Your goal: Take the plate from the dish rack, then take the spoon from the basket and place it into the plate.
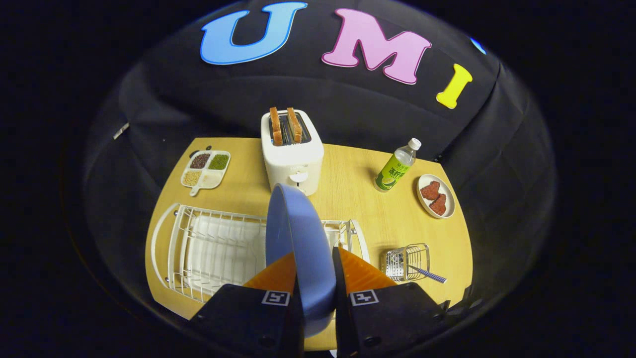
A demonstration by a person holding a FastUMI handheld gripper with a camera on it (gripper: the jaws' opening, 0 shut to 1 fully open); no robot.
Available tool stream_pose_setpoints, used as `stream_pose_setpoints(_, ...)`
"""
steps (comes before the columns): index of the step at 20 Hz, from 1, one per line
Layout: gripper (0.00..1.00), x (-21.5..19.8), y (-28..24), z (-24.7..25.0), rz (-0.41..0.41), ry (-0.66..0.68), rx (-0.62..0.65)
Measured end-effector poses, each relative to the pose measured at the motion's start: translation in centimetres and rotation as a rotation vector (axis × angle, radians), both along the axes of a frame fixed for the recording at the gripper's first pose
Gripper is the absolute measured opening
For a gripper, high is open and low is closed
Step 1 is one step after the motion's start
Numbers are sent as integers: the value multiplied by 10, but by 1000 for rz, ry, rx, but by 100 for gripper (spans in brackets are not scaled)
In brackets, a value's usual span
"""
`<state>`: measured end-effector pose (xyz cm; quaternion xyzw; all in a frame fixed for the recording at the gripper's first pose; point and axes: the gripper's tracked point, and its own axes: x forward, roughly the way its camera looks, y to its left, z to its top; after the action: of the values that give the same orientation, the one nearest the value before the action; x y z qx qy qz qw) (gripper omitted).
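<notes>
- Holding the blue plate [298, 233] on edge, your tool [315, 271] pinches its rim from both sides, one finger on each face; the plate stands upright above the near right part of the white dish rack [208, 248].
- Treat the plate as stiff, smooth and probably slippery; it looks light, but a rim grip lets it swing, so keep it steady.
- Expect the spoon [428, 273] to be thin and light; its checked handle sticks out of the small wire basket [405, 261], right of the rack, and that handle looks like the best place to grip.
- Count one plate, one spoon, one basket, one rack.
- Elsewhere on the surface [357, 209]: one toaster [293, 156] with two toast slices, one bottle [396, 166], one divided tray [205, 170] with four compartments, one small dish [436, 196] with two reddish pieces.
</notes>
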<state>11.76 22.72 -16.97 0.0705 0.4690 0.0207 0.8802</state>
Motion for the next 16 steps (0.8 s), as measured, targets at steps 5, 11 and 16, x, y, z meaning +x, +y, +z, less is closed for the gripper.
stream_pose_setpoints(5,29,-33,-22,29,1,-52,227)
stream_pose_setpoints(11,29,-92,-86,21,20,-63,377)
stream_pose_setpoints(16,29,-152,-132,-2,16,-3,540)
